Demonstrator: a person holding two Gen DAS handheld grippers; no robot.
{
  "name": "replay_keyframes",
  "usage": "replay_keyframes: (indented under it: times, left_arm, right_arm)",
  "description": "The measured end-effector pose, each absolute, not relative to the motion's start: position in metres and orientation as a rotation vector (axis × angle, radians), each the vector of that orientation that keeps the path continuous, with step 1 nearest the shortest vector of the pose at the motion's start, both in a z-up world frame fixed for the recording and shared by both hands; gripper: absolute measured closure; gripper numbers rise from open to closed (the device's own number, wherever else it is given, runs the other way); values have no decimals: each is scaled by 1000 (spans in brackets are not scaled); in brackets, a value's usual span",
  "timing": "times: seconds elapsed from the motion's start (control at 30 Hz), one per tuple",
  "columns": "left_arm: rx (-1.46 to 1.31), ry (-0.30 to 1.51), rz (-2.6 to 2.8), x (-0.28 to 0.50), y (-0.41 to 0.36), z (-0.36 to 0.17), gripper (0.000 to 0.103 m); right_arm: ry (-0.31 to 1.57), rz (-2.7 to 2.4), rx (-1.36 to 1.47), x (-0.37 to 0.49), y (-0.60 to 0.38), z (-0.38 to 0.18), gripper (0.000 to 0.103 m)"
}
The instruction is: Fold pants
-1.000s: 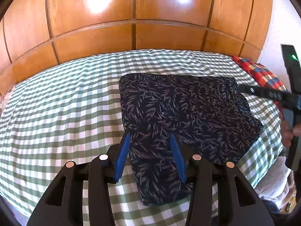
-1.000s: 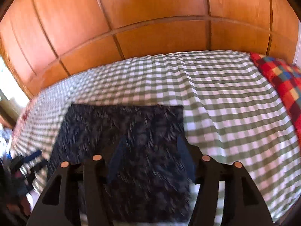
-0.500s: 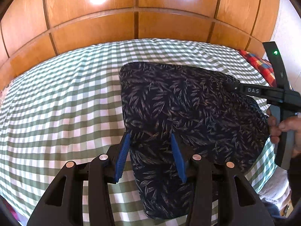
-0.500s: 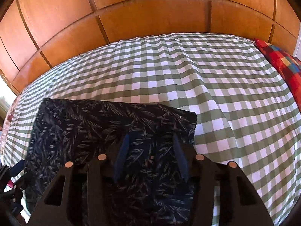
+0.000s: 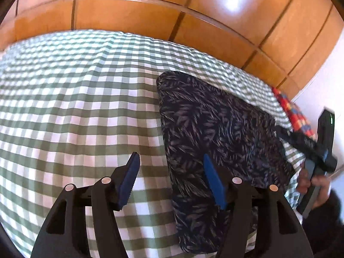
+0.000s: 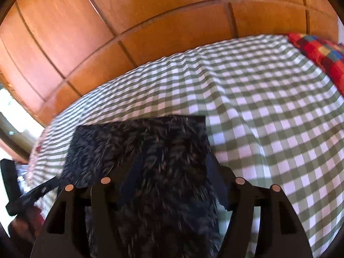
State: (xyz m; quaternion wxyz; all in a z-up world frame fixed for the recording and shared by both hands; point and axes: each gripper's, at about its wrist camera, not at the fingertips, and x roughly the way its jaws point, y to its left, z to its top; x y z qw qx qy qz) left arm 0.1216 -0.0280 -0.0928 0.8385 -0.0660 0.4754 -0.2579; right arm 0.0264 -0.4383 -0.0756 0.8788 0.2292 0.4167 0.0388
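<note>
1. Green checked bed cover (image 5: 75, 107) lay under wood wall panels (image 5: 133, 15).
2. Folded dark pants (image 5: 215, 133) sat at 3 o'clock.
3. Left gripper (image 5: 171, 177) was wide apart, holding nothing.
4. Right gripper (image 6: 172, 179) was wide apart over the pants (image 6: 150, 150).

I saw the pants (image 5: 217, 133) lying folded on the bedsheet (image 5: 75, 107), near its front edge. The panelled wall (image 5: 150, 17) stood behind the bed. A pillow (image 6: 322, 58) lay on the sheet, right of the pants and well apart. My left gripper (image 5: 172, 180) straddled the pants' left edge. My right gripper (image 6: 172, 178) sat over their right part.
</note>
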Motion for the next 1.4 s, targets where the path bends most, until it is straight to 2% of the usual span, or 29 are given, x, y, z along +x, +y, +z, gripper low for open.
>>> replay_keyframes:
  times: [0.27,0.5,0.53,0.67,0.77,1.1,1.4]
  left_arm:
    - [-355,1130,-666,147,-29,-117,42]
    - [-351,1171,-743,150,-50,-133,42]
    - [-334,1166,-747,149,-55,-134,44]
    - [-281,1142,-758,144,-65,-130,65]
    - [-233,1095,-776,135,-67,-119,71]
    - [-203,959,-817,134,-55,-77,73]
    - [-127,854,-792,214,-71,-43,73]
  right_arm:
    - [940,207,574,12,-449,-103,35]
    - [961,337,629,15,-455,-115,34]
    - [960,335,626,16,-454,-115,37]
    - [972,318,520,21,-436,-108,62]
    - [984,324,464,17,-427,-99,69]
    - [911,394,367,50,-399,-58,74]
    - [813,370,313,144,-395,-21,75]
